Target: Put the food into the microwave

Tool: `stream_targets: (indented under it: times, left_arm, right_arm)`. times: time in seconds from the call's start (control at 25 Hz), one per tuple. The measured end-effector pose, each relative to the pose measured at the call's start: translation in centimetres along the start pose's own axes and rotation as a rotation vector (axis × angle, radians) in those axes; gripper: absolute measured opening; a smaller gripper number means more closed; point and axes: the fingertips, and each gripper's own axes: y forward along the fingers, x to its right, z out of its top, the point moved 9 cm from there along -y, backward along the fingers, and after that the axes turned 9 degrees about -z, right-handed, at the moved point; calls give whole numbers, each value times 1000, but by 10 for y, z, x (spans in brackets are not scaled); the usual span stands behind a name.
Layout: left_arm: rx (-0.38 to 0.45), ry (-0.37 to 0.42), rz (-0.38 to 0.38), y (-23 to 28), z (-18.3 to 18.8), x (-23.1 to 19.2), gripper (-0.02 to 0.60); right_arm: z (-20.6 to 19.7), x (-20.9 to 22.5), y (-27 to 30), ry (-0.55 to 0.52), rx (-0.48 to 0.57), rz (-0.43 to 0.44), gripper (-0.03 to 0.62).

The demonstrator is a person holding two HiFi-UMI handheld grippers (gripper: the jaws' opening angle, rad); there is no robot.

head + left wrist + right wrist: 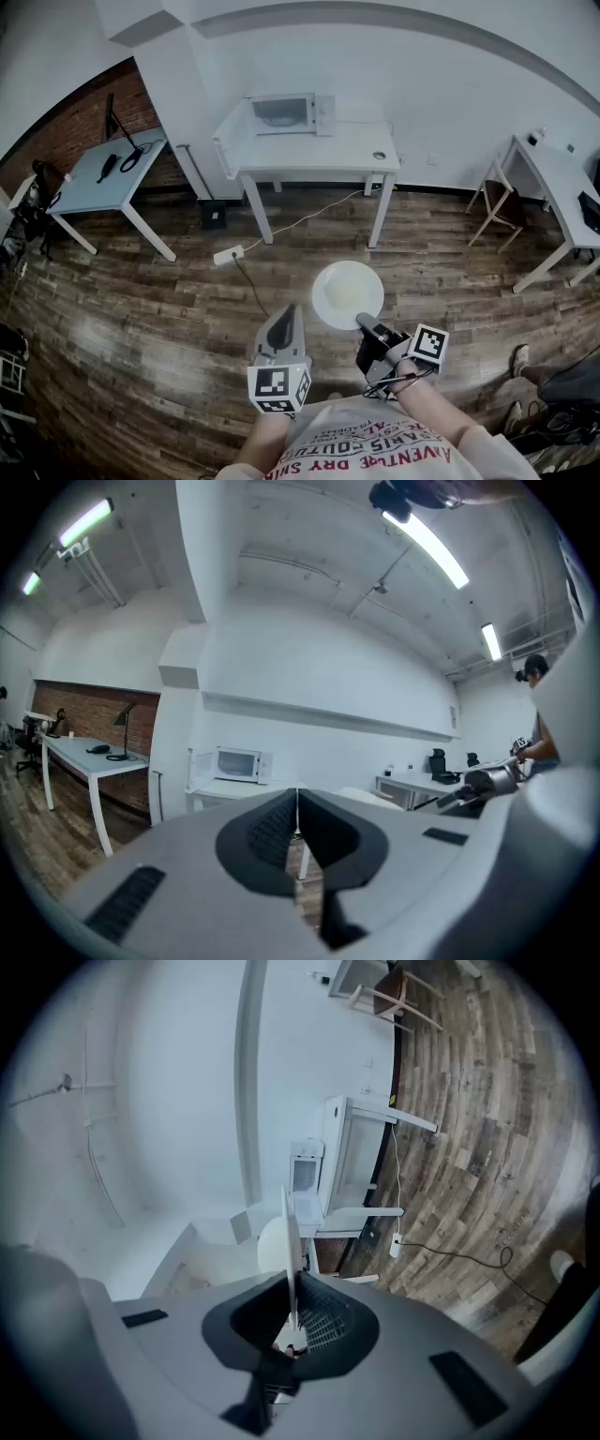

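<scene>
Floor [141,309]: wooden boards. You stand out on them, well apart from the white table.
Table [319,155]: it sits across the room by the far wall and carries the microwave on its left part.
Microwave [286,113]: its door looks swung open to the left and the cavity looks empty, so I judge it ready to receive the load.
Plate [347,293]: white and round, it is held out level in front of you over bare floor, nowhere near the microwave. Your right gripper view shows it edge-on, running straight between that gripper's jaws.
Right gripper [364,325]: its jaws are clamped on the plate's near rim and carry it alone.
Left gripper [289,311]: its jaws are pressed together with nothing between them. It hovers near the plate's left side and does not touch it.
Food [345,298]: only a pale patch shows on the plate, and you cannot tell what it is.
Progress: pickup looks done and the door seems open. What is left for you is the walk to the table, sliding the plate inside, letting go, and probably closing the door.
</scene>
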Motion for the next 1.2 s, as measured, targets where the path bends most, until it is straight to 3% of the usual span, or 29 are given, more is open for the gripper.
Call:
stream_targets:
  times: [0.28,0.88,1.2]
  left_arm:
    - [3,30,-4,-4,1,0,8]
    - [-18,12,-15,-3,-7,-20,8]
    - [-37,-24,13,18,-14,-37,8]
  right_arm:
    - [-7,0,0,-4,-5,-5,25]
    - [-13,-1,12,-19,-9,-70,25]
    - [6,2,32,-12,-26,-122,25]
